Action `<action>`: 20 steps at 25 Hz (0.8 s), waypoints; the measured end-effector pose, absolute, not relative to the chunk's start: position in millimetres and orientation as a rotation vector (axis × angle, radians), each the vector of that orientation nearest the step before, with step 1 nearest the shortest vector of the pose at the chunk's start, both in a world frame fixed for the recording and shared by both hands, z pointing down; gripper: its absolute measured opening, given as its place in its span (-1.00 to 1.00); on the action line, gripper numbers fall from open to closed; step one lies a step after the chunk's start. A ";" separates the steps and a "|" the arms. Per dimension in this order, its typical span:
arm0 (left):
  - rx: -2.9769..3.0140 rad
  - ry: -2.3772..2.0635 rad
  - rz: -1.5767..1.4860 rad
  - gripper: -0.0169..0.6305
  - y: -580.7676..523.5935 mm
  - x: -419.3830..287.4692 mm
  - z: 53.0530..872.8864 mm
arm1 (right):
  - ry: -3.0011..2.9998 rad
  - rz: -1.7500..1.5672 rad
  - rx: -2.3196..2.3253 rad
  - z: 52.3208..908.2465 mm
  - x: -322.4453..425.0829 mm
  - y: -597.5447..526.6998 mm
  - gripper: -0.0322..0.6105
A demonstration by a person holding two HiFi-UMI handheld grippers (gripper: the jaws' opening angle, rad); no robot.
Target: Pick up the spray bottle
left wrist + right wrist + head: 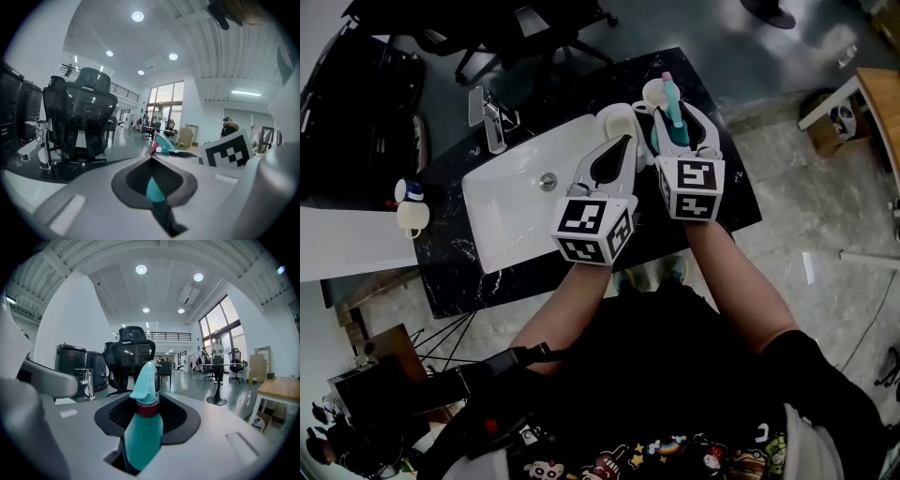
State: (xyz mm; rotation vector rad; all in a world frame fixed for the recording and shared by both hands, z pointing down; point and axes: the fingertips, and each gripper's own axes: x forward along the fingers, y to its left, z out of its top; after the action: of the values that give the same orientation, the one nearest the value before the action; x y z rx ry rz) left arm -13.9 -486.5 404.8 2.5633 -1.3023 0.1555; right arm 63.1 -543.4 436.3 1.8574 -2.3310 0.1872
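The teal spray bottle [672, 105] with a pink-tipped head stands upright between the jaws of my right gripper [677, 124], which is shut on its body above the right end of the black counter [731, 202]. In the right gripper view the spray bottle [143, 427] fills the gap of the right gripper [151, 404], its dark red collar and trigger head rising above the jaws. My left gripper [622, 142] hovers beside it over the sink's right rim, jaws shut with nothing in them. From the left gripper [152, 160] the bottle's head [164, 143] shows just beyond the tips.
A white sink [511, 211] with a chrome faucet [492, 122] is set in the counter. Two white cups [615, 118] stand behind the grippers. A white mug [412, 217] sits at the counter's left end. A black office chair [497, 33] stands beyond.
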 end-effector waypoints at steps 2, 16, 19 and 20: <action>2.570 -1.296 0.149 -0.94 -486.9 -12.4 403.2 | -2.336 0.179 1.860 431.2 64.7 -539.8 -0.37; 2.657 -1.262 0.065 -0.94 -469.1 -4.8 372.6 | -2.480 0.072 1.824 350.6 69.8 -458.7 -0.37; 2.688 -1.253 0.050 -0.94 -460.2 -1.5 364.7 | -2.502 0.043 1.822 334.7 71.1 -439.6 -0.37; 2.697 -1.252 0.045 -0.94 -457.3 -1.1 362.1 | -2.502 0.035 1.825 331.2 72.2 -434.1 -0.37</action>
State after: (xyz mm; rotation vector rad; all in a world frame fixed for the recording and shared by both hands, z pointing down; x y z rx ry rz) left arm -1.1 -457.3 362.1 2.6968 -1.2516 0.0448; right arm 72.2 -434.1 331.2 1.8245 -2.5015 0.0354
